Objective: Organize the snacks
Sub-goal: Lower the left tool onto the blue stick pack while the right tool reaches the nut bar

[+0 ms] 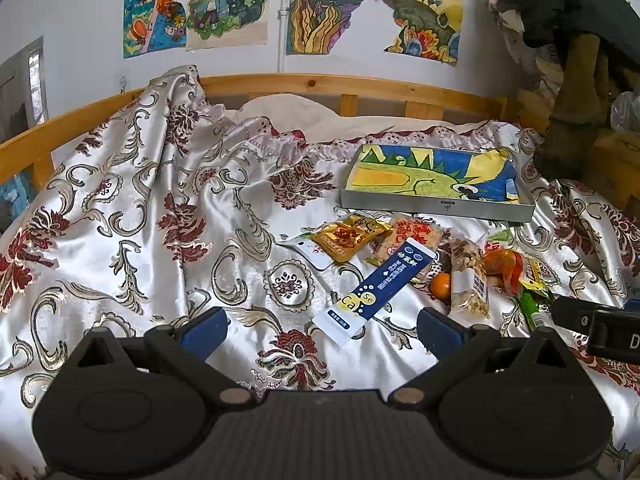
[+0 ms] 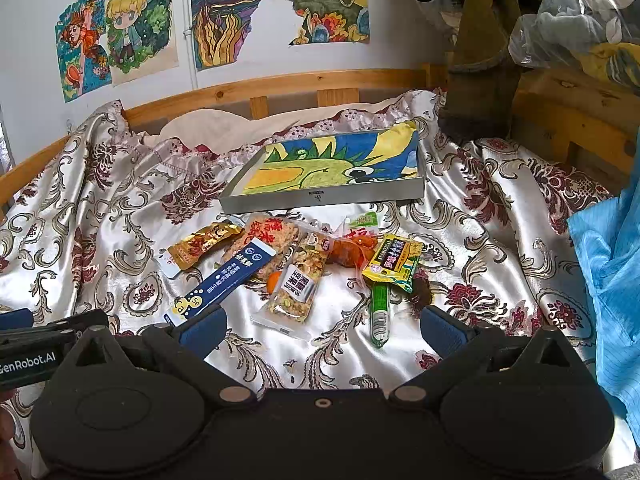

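Several snacks lie in a heap on a satin bedspread [image 1: 160,208]. Among them are a long blue stick pack [image 1: 376,292] [image 2: 222,282], a gold pouch [image 1: 348,236] [image 2: 202,244], a clear grain bar [image 2: 298,288] [image 1: 470,280], a yellow packet [image 2: 394,260], a green tube [image 2: 380,312] and a small orange [image 1: 440,286]. Behind them stands a shallow grey tray [image 1: 436,204] [image 2: 320,198] lined with a dinosaur drawing. My left gripper [image 1: 322,332] is open, just short of the blue stick. My right gripper [image 2: 322,330] is open, near the grain bar and green tube.
A wooden bed rail [image 1: 320,82] runs along the back under wall drawings [image 1: 224,4]. Clothes and a bagged soft toy [image 2: 580,20] pile up at the right. A blue sleeve [image 2: 612,280] fills the right edge. The other gripper's body [image 1: 600,324] shows at right.
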### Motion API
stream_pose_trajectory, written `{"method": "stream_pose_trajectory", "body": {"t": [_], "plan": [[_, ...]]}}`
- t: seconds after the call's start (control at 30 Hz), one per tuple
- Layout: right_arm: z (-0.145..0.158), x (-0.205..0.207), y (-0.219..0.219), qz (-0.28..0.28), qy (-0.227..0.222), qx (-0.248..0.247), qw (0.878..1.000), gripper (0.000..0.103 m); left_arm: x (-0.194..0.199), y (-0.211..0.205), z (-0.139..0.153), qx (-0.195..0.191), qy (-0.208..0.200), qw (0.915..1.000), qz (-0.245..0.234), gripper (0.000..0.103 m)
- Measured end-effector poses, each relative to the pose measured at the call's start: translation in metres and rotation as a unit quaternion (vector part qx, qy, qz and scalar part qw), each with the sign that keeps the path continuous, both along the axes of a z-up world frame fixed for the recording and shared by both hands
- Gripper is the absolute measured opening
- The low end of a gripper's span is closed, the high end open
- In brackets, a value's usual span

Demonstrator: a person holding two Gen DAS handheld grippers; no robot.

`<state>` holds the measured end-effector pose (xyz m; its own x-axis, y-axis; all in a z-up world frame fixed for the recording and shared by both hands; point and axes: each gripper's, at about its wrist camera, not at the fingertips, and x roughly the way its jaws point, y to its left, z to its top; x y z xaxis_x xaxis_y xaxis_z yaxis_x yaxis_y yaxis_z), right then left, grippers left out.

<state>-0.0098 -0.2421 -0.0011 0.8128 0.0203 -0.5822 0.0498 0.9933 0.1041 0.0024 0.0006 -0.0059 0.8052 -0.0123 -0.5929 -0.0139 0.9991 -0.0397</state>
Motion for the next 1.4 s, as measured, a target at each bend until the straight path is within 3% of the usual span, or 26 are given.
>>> {"method": "stream_pose_trajectory", "body": {"t": [0.3, 0.5, 0.73, 1.0, 1.2, 1.33, 1.4], "plan": [[-0.003, -0.002, 0.001, 0.002, -0.003, 0.002, 1.000, 0.103, -0.001, -0.002, 0.002, 0.003, -0.002, 0.9999, 0.010, 0.103], [0.006, -0.007, -0.003, -0.004, -0.017, 0.017, 1.000, 0.103, 0.012, -0.002, 0.009, 0.007, 0.039, 0.9992, 0.001, 0.103], [0.017, -0.012, -0.005, 0.020, -0.027, 0.026, 0.999, 0.103, 0.045, -0.012, 0.031, 0.032, 0.066, 0.9939, -0.082, 0.103], [0.031, 0.011, 0.002, 0.082, -0.024, 0.002, 0.996, 0.103, 0.089, -0.010, 0.018, 0.048, 0.036, 0.9859, -0.156, 0.103], [0.023, 0.066, -0.012, 0.097, 0.009, 0.038, 0.994, 0.102, 0.127, -0.007, -0.011, 0.022, 0.039, 0.9738, -0.223, 0.103], [0.005, 0.112, -0.018, 0.086, 0.064, 0.097, 0.990, 0.102, 0.144, -0.025, -0.034, 0.064, 0.041, 0.9538, -0.291, 0.103], [-0.004, 0.131, -0.019, 0.080, 0.092, 0.134, 0.984, 0.101, 0.150, -0.031, -0.044, 0.073, 0.040, 0.9476, -0.308, 0.103]]}}
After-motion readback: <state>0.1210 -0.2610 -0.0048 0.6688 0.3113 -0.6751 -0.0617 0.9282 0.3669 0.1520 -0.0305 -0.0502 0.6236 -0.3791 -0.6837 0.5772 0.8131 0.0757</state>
